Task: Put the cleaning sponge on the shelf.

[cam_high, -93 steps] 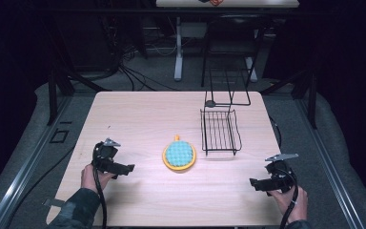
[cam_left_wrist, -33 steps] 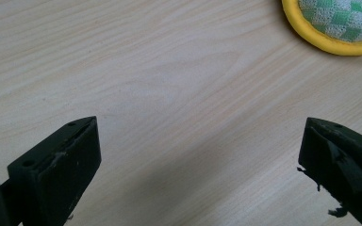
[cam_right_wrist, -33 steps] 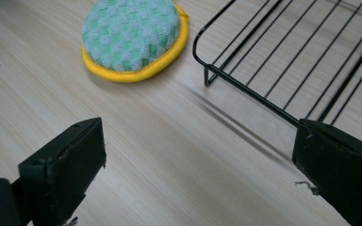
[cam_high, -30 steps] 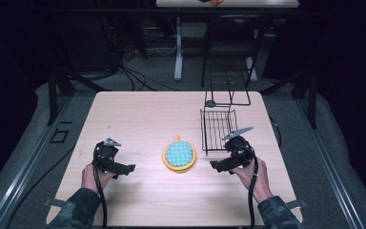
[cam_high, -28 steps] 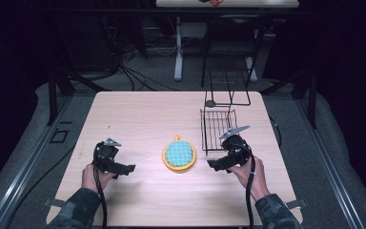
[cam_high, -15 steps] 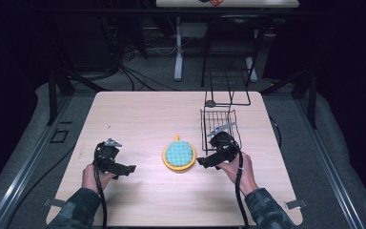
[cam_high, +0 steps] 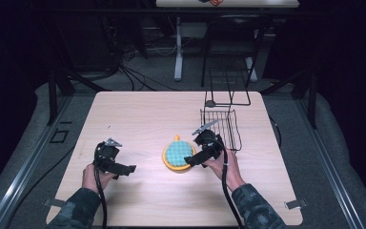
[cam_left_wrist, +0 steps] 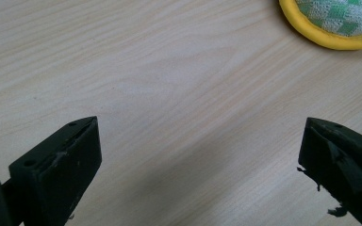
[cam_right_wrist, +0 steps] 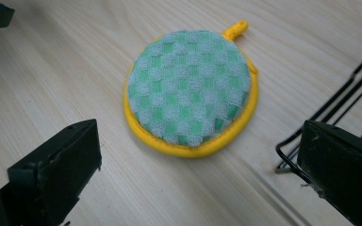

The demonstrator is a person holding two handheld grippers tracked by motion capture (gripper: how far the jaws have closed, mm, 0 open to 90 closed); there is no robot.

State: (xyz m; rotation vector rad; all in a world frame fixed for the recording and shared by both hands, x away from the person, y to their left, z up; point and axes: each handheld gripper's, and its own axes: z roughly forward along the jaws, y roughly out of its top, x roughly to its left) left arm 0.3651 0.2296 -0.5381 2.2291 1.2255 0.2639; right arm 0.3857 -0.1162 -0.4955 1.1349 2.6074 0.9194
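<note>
Two grippers are in our hands, both with jaws spread wide and holding nothing. Our right gripper (cam_high: 191,160) sits just beside the pad (cam_right_wrist: 191,92), a round yellow-rimmed thing with a green checked top, lying flat on the table (cam_high: 138,114) near its middle. Close behind our right hand stands the rack (cam_high: 226,126), a black wire basket. Our left gripper (cam_high: 124,168) rests well apart from the pad, over bare wood. The pad looks thin, though we cannot tell its thickness for sure; closing too high may slide it away, and a jaw could snag the rack wire.
</note>
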